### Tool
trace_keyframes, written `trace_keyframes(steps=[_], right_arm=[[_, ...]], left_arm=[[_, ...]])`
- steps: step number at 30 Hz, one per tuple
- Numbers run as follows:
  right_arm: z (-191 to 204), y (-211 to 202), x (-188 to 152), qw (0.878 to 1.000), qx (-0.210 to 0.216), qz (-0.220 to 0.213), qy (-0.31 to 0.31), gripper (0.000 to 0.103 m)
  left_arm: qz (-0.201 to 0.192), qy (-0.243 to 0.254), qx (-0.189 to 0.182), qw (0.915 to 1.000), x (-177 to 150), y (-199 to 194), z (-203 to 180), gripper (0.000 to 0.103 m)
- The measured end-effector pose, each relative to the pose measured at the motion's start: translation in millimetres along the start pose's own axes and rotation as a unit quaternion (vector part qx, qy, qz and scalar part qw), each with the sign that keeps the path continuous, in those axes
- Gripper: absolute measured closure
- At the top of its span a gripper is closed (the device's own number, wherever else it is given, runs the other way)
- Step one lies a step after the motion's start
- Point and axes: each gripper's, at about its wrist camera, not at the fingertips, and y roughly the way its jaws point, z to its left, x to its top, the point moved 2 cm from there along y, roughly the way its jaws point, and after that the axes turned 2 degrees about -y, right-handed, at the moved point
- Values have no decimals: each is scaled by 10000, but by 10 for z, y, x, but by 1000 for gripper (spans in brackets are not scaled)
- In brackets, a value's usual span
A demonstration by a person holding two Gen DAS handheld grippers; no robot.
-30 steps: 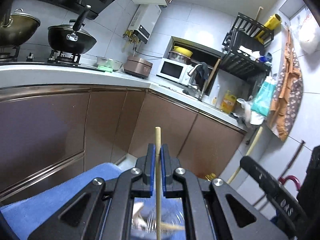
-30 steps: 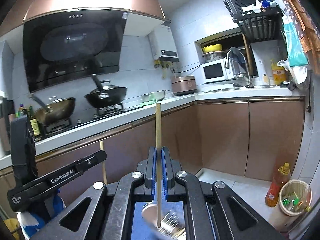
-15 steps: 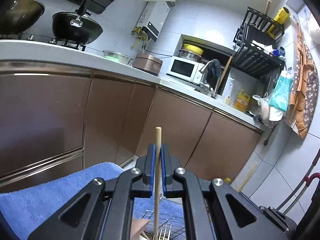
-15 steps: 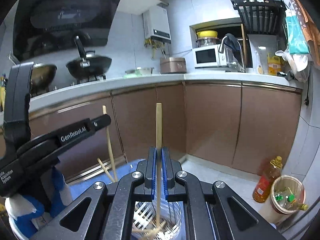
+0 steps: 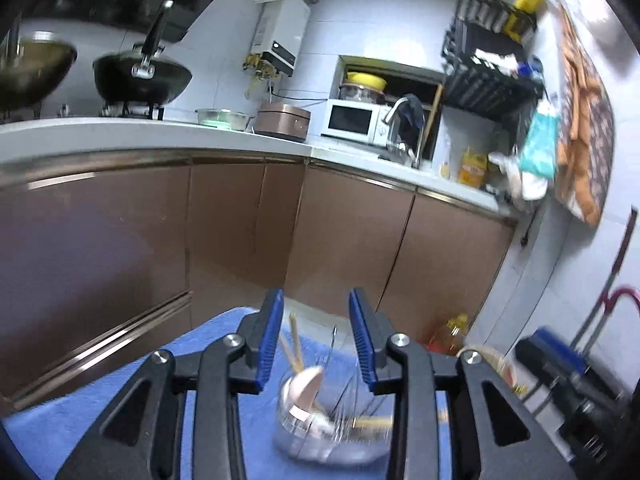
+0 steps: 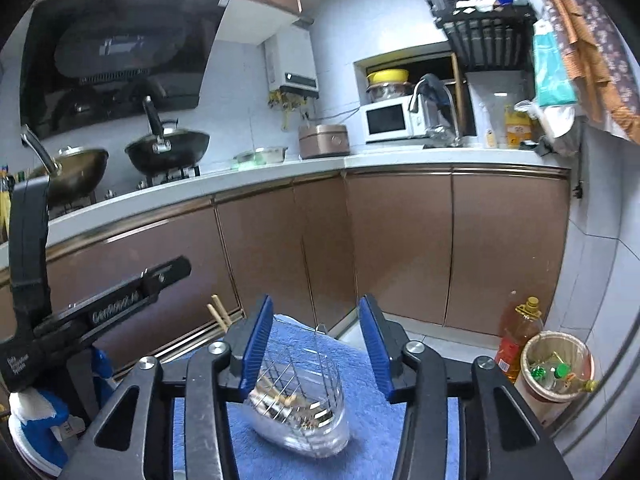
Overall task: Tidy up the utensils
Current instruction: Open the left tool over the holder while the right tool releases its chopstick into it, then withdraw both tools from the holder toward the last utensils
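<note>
Both claws opening, left claw [image 5: 316, 340], right claw [image 6: 316, 346], chopsticks [image 5: 295, 346] released into wire holder [image 6: 304, 408].

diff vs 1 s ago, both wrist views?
Both tools let go: the left tool and right tool, each shut on an upright chopstick before, now have their pads apart and still opening, nothing between them. Both sank toward the wire utensil holder on the blue towel; chopsticks now stand in it. Counter, woks and cabinets unchanged.
</note>
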Motion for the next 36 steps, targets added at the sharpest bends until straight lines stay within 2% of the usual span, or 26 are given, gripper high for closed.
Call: trace_keyframes(steps=[4,9,15,19,29,36], right_arm=[[1,-417,-50,9998,-27,-67,172,54],[73,-810,-185,9995,168,73,247,54],[197,-1213,-377,9990,258,227,270,54],[280,-1393,-444,9987,328,296,268,54],[372,-1730,-519,9981,489,289,251,54],[346,-1863,-587,9981,440,330,263,54]], left_arm=[[-103,414,178,9989,-103,-499,-147,67],[-228,783,510,9954,-229,-1080,-284,57],[-328,909,647,9932,-359,-1606,-324,55],[-338,913,778,9922,-408,-1814,-298,47],[-324,1165,1103,9865,-632,-2161,-369,47],[-194,1244,1118,9857,-753,-2244,-418,47]])
